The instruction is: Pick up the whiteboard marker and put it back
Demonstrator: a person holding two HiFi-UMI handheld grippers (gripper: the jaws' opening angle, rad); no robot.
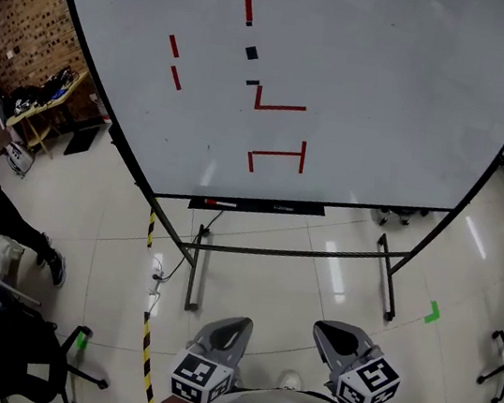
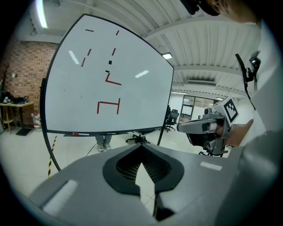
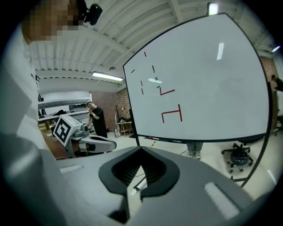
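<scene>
Closed left tongs (image 1: 234, 322), right tongs (image 1: 327, 329); open floor (image 1: 284, 296) before whiteboard tray (image 1: 270, 206).

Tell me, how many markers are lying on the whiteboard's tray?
1: a marker with a red end lies near the left end of the tray. Others may be hidden.

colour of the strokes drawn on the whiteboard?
Red strokes on the whiteboard, plus two small black patches; clearest in the head view.

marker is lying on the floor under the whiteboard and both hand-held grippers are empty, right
No: the marker lies on the whiteboard's tray, not the floor, as the head view shows. The left hand-held gripper and right hand-held gripper are empty.
</scene>
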